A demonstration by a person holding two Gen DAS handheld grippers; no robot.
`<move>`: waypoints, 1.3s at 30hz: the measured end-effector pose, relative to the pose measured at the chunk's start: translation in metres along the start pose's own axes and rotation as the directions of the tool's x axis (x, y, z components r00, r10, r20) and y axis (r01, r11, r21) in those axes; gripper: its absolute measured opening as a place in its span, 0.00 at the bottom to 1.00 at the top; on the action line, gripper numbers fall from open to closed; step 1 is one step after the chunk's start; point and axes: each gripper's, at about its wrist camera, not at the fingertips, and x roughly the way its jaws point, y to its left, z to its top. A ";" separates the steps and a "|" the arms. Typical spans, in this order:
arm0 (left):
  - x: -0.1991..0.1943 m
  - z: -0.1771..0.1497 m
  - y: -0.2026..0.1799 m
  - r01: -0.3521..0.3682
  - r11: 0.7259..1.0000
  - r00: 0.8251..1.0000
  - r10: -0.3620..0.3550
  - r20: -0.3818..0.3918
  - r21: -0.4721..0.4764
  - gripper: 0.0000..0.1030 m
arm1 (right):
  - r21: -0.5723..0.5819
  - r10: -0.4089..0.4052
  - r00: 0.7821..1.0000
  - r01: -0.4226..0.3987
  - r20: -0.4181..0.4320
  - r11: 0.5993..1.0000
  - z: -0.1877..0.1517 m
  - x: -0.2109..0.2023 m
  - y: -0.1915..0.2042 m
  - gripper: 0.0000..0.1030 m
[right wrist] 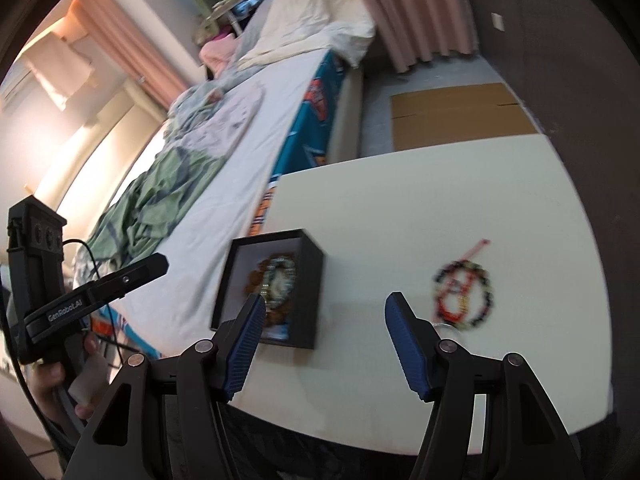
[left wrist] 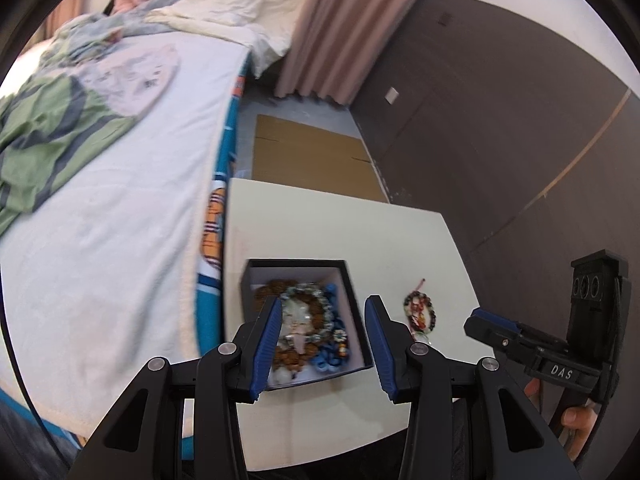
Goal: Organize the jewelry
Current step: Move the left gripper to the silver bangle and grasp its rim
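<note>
Both grippers were empty at this point: my left gripper hung with its jaws spread wide over the black box, gripping nothing, and my right gripper sat just as wide open above bare table, nothing between its blue pads. Looking out from there, the box held a good heap already: brown beaded bracelets, a pale crystal strand, blue pieces along its right side. That part I judged done. Outside the box, well to its right on the white table, lay one loose bunch of dark, red and multicoloured bead bracelets with a red cord tail, untouched by either gripper. I read it as the last piece to go, closest to my right gripper. Most of the job looked finished; that one pickup and drop remained, as far as I could see.
</note>
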 end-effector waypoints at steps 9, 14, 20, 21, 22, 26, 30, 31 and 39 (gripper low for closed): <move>0.031 -0.005 -0.046 0.026 0.995 0.998 -0.020 -0.057 0.096 0.43 | 0.108 -0.053 0.998 0.051 0.019 0.993 -0.013 -0.015 -0.052 0.67; 0.052 -0.012 -0.072 0.035 0.987 0.995 -0.019 -0.101 0.154 0.43 | 0.157 -0.088 0.996 0.082 0.030 0.984 -0.024 -0.027 -0.080 0.67; 0.073 -0.020 -0.098 0.047 0.976 0.989 -0.015 -0.150 0.212 0.43 | 0.205 -0.114 0.993 0.104 0.037 0.973 -0.039 -0.037 -0.110 0.67; 0.077 -0.021 -0.102 0.049 0.974 0.987 -0.014 -0.157 0.222 0.43 | 0.211 -0.116 0.992 0.106 0.038 0.972 -0.041 -0.038 -0.114 0.67; 0.080 -0.023 -0.106 0.049 0.971 0.986 -0.010 -0.164 0.233 0.43 | 0.215 -0.118 0.992 0.107 0.039 0.971 -0.043 -0.039 -0.119 0.67; 0.095 -0.030 -0.123 0.039 0.957 0.981 0.019 -0.195 0.287 0.43 | 0.233 -0.120 0.992 0.106 0.047 0.967 -0.050 -0.042 -0.133 0.67; 0.112 -0.039 -0.137 0.025 0.938 0.972 0.057 -0.226 0.347 0.39 | 0.250 -0.123 0.991 0.107 0.050 0.962 -0.056 -0.044 -0.146 0.67; 0.117 -0.041 -0.140 0.022 0.932 0.970 0.068 -0.235 0.361 0.37 | 0.255 -0.124 0.991 0.108 0.049 0.961 -0.057 -0.044 -0.149 0.67; 0.156 -0.057 -0.151 -0.019 0.896 0.946 0.160 -0.283 0.444 0.24 | 0.298 -0.122 0.991 0.100 0.057 0.949 -0.065 -0.048 -0.173 0.67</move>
